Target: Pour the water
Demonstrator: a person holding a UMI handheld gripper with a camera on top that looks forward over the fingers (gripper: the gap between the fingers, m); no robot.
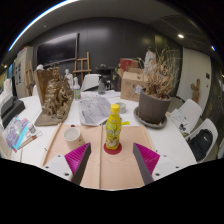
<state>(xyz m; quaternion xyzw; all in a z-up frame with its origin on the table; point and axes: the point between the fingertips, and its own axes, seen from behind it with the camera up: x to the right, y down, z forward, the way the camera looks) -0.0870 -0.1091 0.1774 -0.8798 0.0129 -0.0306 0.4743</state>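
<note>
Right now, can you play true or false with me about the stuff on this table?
1. The yellow bottle stands upright just ahead of the fingers. True.
2. The gripper is squeezing the bottle. False: its fingers are open and the bottle stands apart, beyond them.
3. A white cup sits beside the bottle. True.
4. The potted plant has fresh green leaves. False: its leaves look dry and brown.
5. The bottle lies on its side. False: it stands on a red coaster.
</note>
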